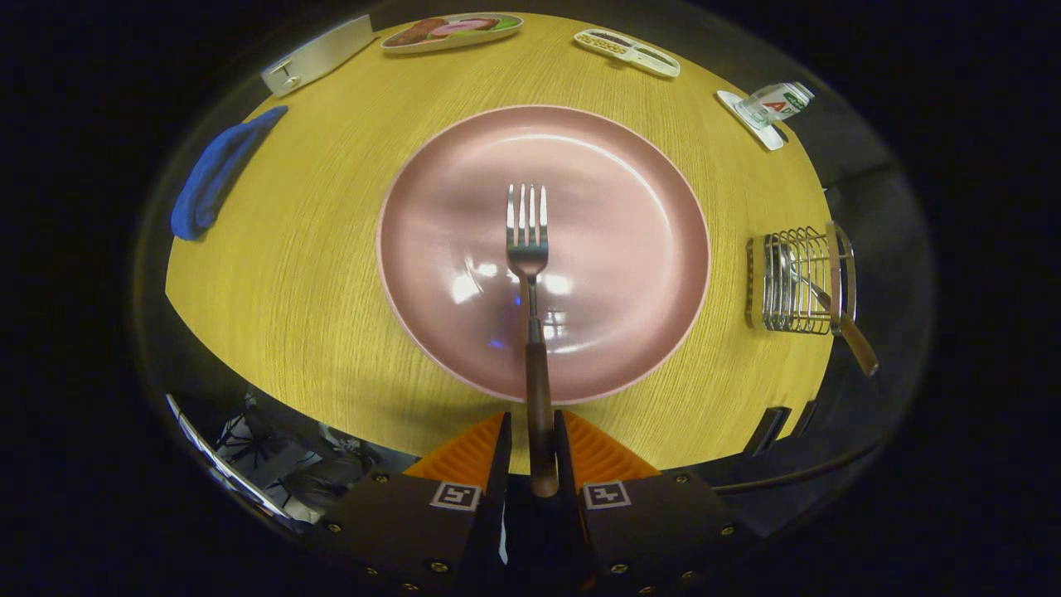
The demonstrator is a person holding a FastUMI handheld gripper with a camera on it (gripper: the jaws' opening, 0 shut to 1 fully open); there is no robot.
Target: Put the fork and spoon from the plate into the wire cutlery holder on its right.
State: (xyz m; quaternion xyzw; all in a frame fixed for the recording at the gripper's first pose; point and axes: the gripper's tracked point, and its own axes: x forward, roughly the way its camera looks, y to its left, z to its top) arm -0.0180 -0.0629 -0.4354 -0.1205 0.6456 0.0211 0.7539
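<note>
Gripper view: claw (531, 431) clenched on the brown wooden handle of the steel fork (529, 274), both fingers pressing it; fork points straight ahead w/ tines over the middle of the round pink plate (431, 249), which sits on the yellow wood-grain tabletop (307, 274). Right of plate, apart from it, stands the chrome wire cutlery holder (792, 282) w/ the wood-handled steel spoon (816, 294) already in it, handle leaning out toward the tabletop edge. Blue cloth (217, 174) lies far left near the edge.
</note>
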